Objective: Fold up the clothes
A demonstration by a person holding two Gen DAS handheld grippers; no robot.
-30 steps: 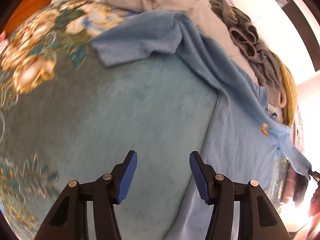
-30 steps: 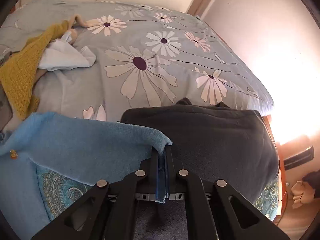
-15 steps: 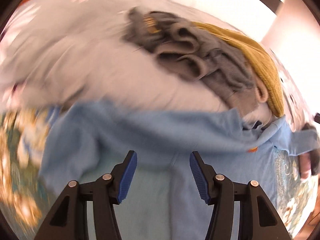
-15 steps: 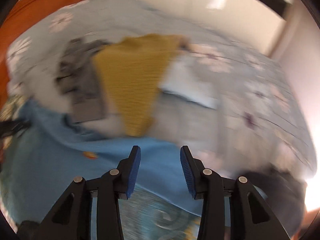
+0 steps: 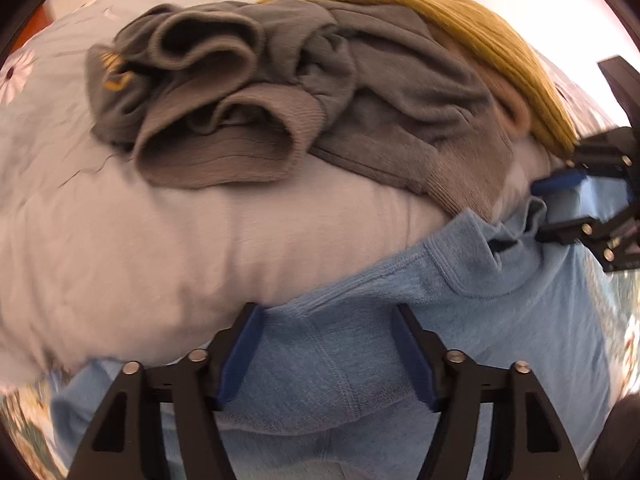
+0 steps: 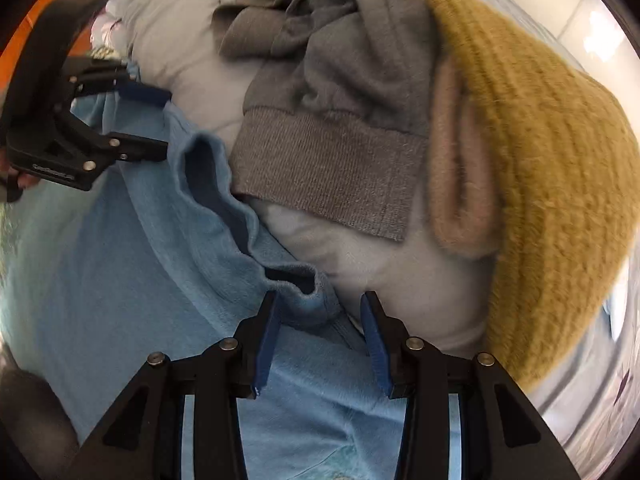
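Left gripper (image 5: 326, 354): jaws stand wide apart, having just opened further. The light blue shirt (image 5: 352, 364) lies flat beneath and between the blue pads (image 5: 240, 356); the pads do not press on it. Nothing is held.

Right gripper (image 6: 320, 336): jaws stand partly open, having just opened. The bunched collar edge (image 6: 308, 296) of the shirt sits in the gap between the pads; whether a pad touches the fabric cannot be told. Nothing is clamped.

Position of the shirt: spread directly under both grippers, its collar end toward the far side. Each gripper appears in the other's view, at the shirt's upper edge, one to either side of the collar.

Just beyond the shirt's collar: a pale grey cushion or pillow (image 5: 180, 248), which the shirt's upper edge touches.

On the pillow, farther out: a crumpled grey sweatshirt (image 6: 328, 128) with a ribbed hem. To its right, touching it, a mustard knitted garment (image 6: 540, 152) with a beige lining (image 6: 460, 184) showing at its edge.

Farthest: a floral bedsheet (image 5: 24, 72) at the left margin of the left view.
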